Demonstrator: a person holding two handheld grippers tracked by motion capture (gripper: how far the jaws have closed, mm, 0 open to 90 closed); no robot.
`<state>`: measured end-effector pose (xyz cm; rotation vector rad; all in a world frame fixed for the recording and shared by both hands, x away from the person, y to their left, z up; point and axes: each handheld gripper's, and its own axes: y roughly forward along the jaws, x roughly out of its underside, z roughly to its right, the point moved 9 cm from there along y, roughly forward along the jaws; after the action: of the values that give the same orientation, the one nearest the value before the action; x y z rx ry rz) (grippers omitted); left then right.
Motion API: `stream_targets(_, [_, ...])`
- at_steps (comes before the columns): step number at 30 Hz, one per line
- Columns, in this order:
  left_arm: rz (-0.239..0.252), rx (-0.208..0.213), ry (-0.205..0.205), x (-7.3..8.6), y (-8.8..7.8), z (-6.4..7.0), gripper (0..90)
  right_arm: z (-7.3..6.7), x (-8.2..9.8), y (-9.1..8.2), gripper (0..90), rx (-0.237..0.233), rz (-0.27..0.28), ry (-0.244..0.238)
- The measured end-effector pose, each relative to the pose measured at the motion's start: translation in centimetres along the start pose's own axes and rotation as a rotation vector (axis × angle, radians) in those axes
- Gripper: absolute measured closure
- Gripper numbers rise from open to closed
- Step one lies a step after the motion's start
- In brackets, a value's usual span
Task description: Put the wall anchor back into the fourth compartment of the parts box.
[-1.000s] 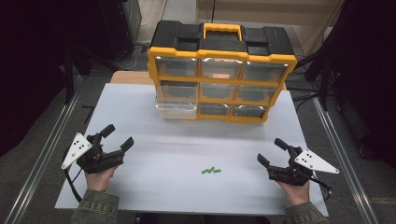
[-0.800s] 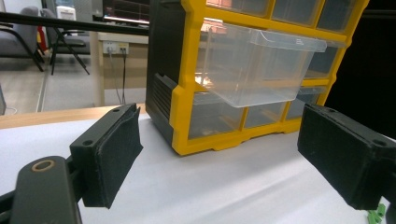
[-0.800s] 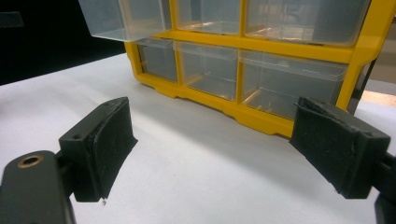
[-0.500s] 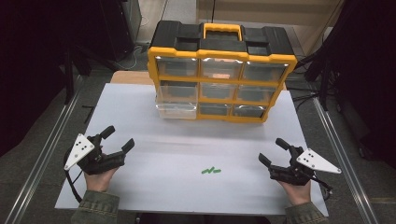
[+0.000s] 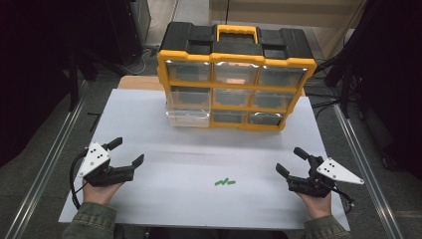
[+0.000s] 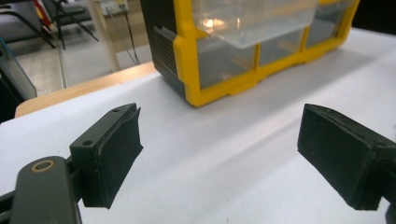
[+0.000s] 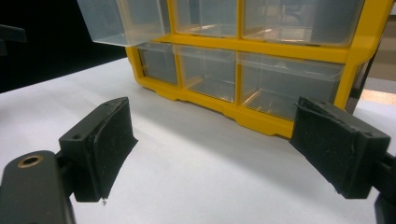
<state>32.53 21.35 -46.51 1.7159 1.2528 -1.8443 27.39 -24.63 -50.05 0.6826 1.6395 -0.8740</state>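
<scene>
L tongs (image 5: 128,151): jaws spread wide, nothing between them, low over the worktop (image 5: 164,149) at front-left. R tongs (image 5: 290,161): jaws spread, also empty, at front-right. Green bits (image 5: 225,182) lie on the worktop between both tongs, nearer R, touching neither; prob. 2–3 small pcs, too small to identify. Organizer (image 5: 234,79) stands upright at the worktop rear. Its bottom-left drawer (image 5: 188,117) is pulled partway out; the other drawers sit flush.
</scene>
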Motion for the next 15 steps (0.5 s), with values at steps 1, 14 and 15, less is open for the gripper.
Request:
stream_targets(1, [-0.015, 0.008, 0.003, 0.0, 0.0, 0.0, 13.7, 0.0, 0.0, 0.0, 13.8, -0.001, -0.002, -0.001])
stream_targets(14, [-0.369, 0.141, 0.177, 1.7, 0.7, 0.4, 13.7, 0.0, 0.1, 0.0, 13.8, 0.0, -0.004, -0.007])
stream_targets(15, [-0.402, 0.159, 0.192, 1.9, 0.9, 0.7, 13.7, 0.0, 0.1, 0.0, 13.8, 0.0, -0.004, -0.007])
